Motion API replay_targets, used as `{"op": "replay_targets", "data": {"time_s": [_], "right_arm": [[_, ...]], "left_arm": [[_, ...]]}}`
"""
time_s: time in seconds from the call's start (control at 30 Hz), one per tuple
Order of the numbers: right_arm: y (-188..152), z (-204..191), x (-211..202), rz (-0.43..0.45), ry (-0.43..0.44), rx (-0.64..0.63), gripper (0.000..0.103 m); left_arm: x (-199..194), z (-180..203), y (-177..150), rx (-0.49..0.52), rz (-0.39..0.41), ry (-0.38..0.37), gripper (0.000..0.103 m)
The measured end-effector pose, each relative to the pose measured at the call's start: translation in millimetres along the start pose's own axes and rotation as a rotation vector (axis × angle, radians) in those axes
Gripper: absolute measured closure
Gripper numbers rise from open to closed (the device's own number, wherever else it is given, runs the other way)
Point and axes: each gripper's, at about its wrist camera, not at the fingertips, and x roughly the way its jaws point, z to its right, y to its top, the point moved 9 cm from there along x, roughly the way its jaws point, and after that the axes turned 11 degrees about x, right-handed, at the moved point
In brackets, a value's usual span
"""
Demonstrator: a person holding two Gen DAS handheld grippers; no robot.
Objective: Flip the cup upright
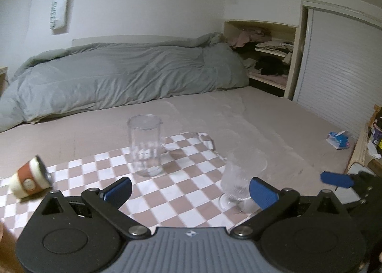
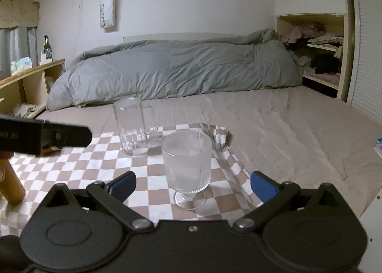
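An orange and cream cup lies tipped on its side at the left edge of the checkered cloth, left of my left gripper. The left gripper is open and empty. A tall clear glass stands upright ahead of it; it also shows in the right wrist view. A ribbed footed glass stands upright between the fingers of my right gripper, which is open; it also shows in the left wrist view. The left gripper's arm crosses the right wrist view's left side.
The cloth lies on a beige bed sheet. A grey duvet is bunched at the back. A blue tissue pack lies at the right. Shelves with clothes stand behind. A wooden shelf is at the left.
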Motion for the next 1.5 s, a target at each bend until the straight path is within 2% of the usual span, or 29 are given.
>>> {"op": "replay_targets", "data": {"time_s": [0.27,0.5,0.7,0.83,1.03,1.27,1.5], "right_arm": [[-2,-14,-27,0.018,-0.041,-0.005,0.000],[-14,-30,-35,0.009,-0.034,0.004,0.000],[-28,-38,-33,-0.013,-0.047,0.032,0.000],[-40,-41,-24,-0.031,-0.063,0.044,0.000],[-43,-42,-19,-0.023,-0.098,0.037,0.000],[-47,-46,-13,-0.040,-0.108,0.030,0.000],[-47,-46,-13,-0.039,-0.121,0.028,0.000]], "left_arm": [[-31,-31,-24,-0.007,-0.044,0.121,0.000],[-53,-53,-48,0.010,-0.057,0.199,0.000],[-51,-61,-72,-0.036,-0.103,0.188,0.000],[-43,-64,-85,-0.025,-0.135,0.235,0.000],[-40,-67,-88,-0.039,-0.134,0.261,0.000],[-36,-75,-94,-0.110,-0.147,0.237,0.000],[-35,-72,-94,-0.090,-0.156,0.254,0.000]]}}
